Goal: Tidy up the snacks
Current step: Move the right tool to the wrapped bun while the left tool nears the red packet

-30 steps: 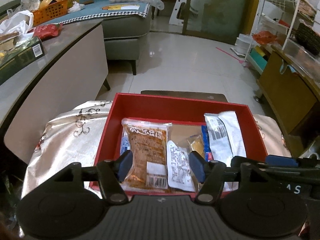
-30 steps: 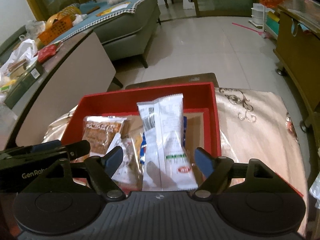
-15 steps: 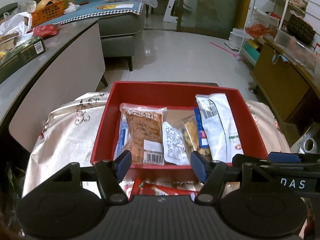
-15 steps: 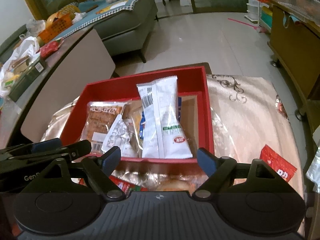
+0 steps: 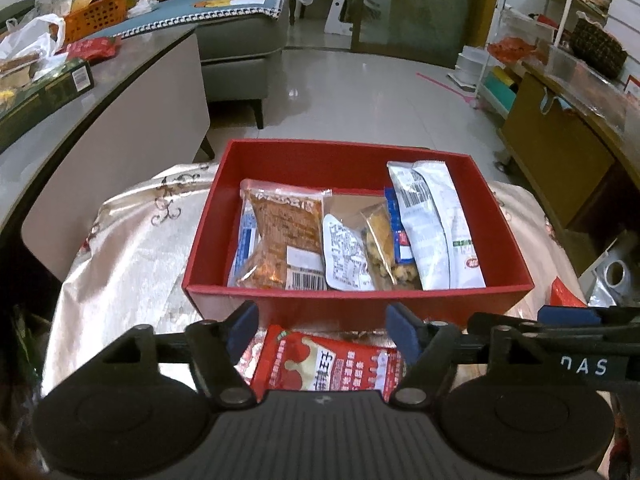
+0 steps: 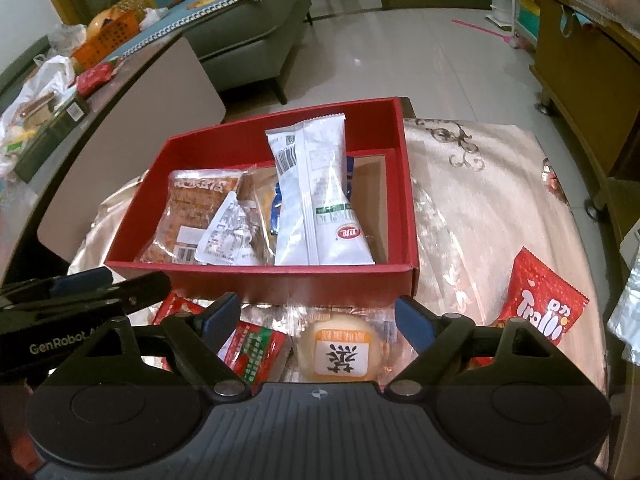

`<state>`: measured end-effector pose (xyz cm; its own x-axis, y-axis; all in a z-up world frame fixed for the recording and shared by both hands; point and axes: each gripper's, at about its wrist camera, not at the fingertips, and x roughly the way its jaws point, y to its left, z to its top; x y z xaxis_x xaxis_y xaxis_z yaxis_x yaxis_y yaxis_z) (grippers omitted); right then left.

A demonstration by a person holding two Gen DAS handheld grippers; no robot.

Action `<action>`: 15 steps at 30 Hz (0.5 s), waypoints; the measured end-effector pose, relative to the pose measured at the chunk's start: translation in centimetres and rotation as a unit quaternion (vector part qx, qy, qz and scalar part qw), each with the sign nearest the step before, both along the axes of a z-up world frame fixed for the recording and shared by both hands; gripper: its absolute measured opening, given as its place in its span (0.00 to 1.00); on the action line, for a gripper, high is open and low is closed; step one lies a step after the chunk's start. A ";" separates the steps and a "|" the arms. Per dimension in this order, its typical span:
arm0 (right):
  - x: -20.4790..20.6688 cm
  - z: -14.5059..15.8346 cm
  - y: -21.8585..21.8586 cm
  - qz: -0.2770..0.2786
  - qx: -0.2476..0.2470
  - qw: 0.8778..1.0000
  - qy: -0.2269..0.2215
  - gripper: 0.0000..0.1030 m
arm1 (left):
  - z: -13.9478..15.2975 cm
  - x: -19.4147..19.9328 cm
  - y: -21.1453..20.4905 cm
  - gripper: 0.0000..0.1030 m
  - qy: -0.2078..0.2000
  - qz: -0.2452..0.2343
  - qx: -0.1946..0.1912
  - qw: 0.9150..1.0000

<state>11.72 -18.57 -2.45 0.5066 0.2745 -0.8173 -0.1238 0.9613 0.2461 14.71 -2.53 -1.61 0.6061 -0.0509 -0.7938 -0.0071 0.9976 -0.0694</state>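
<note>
A red box [image 5: 352, 304] [image 6: 280, 280] on a cloth-covered table holds several snack packs: an orange-brown pack [image 5: 286, 236], a small white pack [image 5: 346, 258] and a long white pack [image 5: 436, 224] [image 6: 316, 196]. In front of the box lie a red packet [image 5: 324, 364] [image 6: 256, 348], a round bun with an orange label [image 6: 340, 350] and a red Trolli bag [image 6: 540, 304]. My left gripper [image 5: 322, 320] is open and empty above the red packet. My right gripper [image 6: 318, 312] is open and empty above the bun.
A grey counter [image 5: 120, 64] with an orange basket [image 5: 94, 22] and a green box [image 5: 44, 96] runs along the left. A wooden cabinet [image 5: 560, 152] stands at the right. A sofa [image 6: 248, 52] stands beyond the table. A silver bag [image 6: 628, 308] lies at the right edge.
Both grippers have pulled back from over the box toward the table's near side. The loose snacks in front of the box have come into view. Both stay open.
</note>
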 end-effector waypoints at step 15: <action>0.4 -2.9 0.0 0.010 -0.023 0.999 0.046 0.89 | -1.2 -0.2 0.8 0.65 0.033 0.013 -0.028 0.999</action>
<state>12.09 -18.56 -5.33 0.4233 0.2455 -0.8721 -0.1218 0.9693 0.2137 14.49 -1.72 -2.80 0.5537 -0.0821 -0.8286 -0.0389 0.9915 -0.1242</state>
